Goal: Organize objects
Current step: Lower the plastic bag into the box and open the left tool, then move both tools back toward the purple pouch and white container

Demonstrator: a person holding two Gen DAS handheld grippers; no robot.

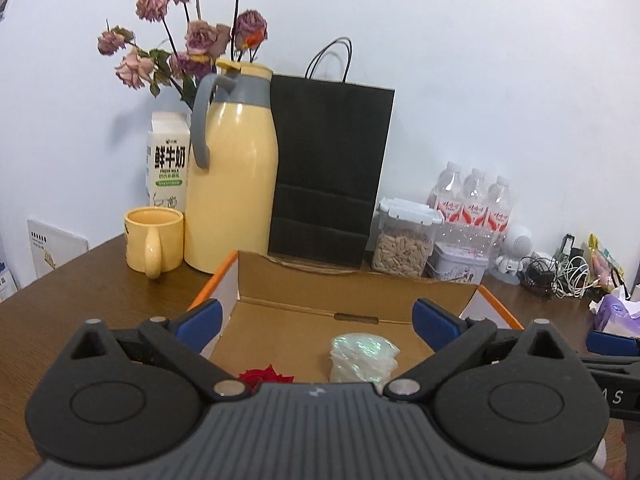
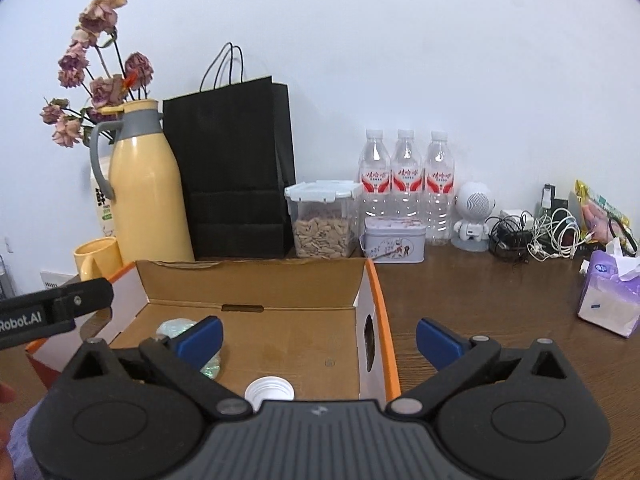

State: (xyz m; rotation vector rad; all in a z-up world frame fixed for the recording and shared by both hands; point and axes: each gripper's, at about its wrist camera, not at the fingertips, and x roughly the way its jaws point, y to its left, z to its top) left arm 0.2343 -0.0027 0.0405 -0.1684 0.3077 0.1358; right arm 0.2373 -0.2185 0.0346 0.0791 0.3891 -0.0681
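**A:** How do the two tongs stand?

**B:** The left gripper (image 1: 316, 320) has its blue-padded fingers spread wide with nothing between them, poised over the open cardboard box (image 1: 360, 280). The right gripper (image 2: 320, 336) is spread just as wide and also holds nothing; its left finger is over the box interior and its right finger is over the bare wooden table (image 2: 480, 292), so it straddles the box's orange-edged right wall.

**A:** What lies inside the box?

**B:** On the box floor, close to the left gripper, sit a red fabric rose (image 1: 264, 376) and, beside it to the right, a shimmery translucent packet (image 1: 364, 356). The right wrist view also shows a white screw cap (image 2: 270, 392) on the floor near that camera, partly hidden by the gripper body.

**A:** And beyond the box?

**B:** Along the wall stand a yellow mug (image 1: 154, 240), a milk carton (image 1: 168, 160), a yellow thermos jug (image 1: 232, 168) with dried roses (image 1: 188, 36) behind it, a black paper bag (image 1: 328, 168), a clear container of seeds (image 2: 324, 220), a small tin (image 2: 394, 240), three water bottles (image 2: 406, 176), a white robot figurine (image 2: 474, 212), tangled cables (image 2: 540, 236) and a tissue pack (image 2: 610, 296).
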